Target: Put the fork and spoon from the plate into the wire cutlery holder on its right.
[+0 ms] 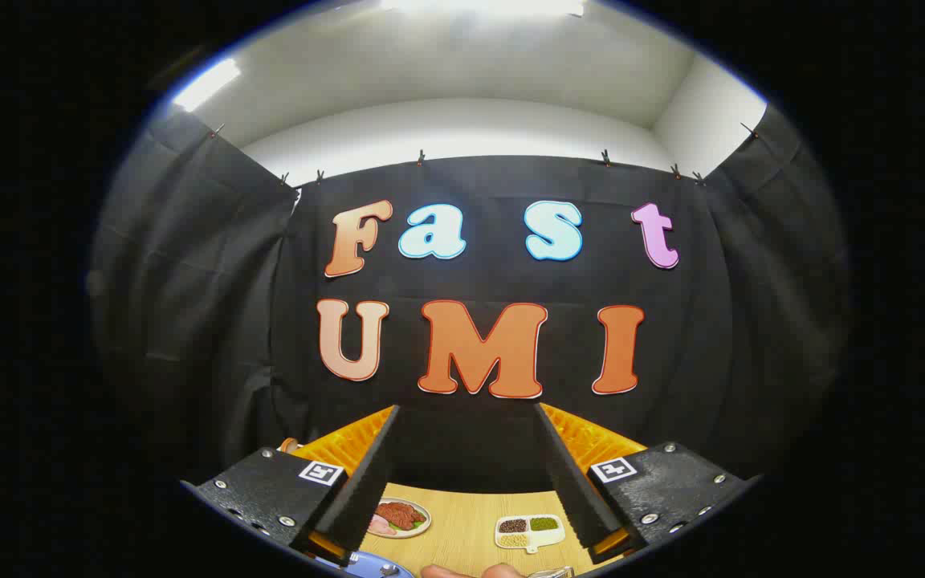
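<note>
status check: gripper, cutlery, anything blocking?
Gripper jaws wide open, nothing between them, raised above wooden table. Blue plate edge below left finger; wire holder barely visible. Fork and spoon can't be made out. Nothing blocking.

Table (462,522): we saw pale wood grain.
Plate (366,564): we noted blue.
Divided tray (528,531): cream, holding brown, green, yellow fillings.
Booth wall (189,281): black.

On the table (462,526), between the spread fingers (nothing held), a dish (400,518) lies left of a tray (528,531).
</note>
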### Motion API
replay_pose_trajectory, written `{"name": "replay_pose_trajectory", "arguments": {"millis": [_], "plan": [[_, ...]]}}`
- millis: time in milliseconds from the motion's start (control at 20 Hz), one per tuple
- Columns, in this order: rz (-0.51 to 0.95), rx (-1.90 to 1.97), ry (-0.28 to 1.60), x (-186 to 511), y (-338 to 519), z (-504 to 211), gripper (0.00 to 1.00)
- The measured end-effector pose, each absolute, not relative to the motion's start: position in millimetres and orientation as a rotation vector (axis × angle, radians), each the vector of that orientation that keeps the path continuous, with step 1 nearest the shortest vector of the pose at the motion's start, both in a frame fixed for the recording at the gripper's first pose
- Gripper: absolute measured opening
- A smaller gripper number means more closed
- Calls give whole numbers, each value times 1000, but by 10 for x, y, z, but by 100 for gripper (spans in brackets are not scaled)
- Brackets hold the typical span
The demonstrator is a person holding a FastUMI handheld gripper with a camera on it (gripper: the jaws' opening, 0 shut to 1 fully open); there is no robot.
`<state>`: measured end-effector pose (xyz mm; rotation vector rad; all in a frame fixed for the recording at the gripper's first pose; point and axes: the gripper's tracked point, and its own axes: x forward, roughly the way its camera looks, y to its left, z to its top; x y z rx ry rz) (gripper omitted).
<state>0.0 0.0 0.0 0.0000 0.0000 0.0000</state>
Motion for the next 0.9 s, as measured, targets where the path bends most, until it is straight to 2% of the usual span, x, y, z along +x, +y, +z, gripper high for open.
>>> {"name": "replay_pose_trajectory", "arguments": {"millis": [550,900], "plan": [[55,5,60,98,277,-288,96],[175,52,338,77,771,-1217,96]]}}
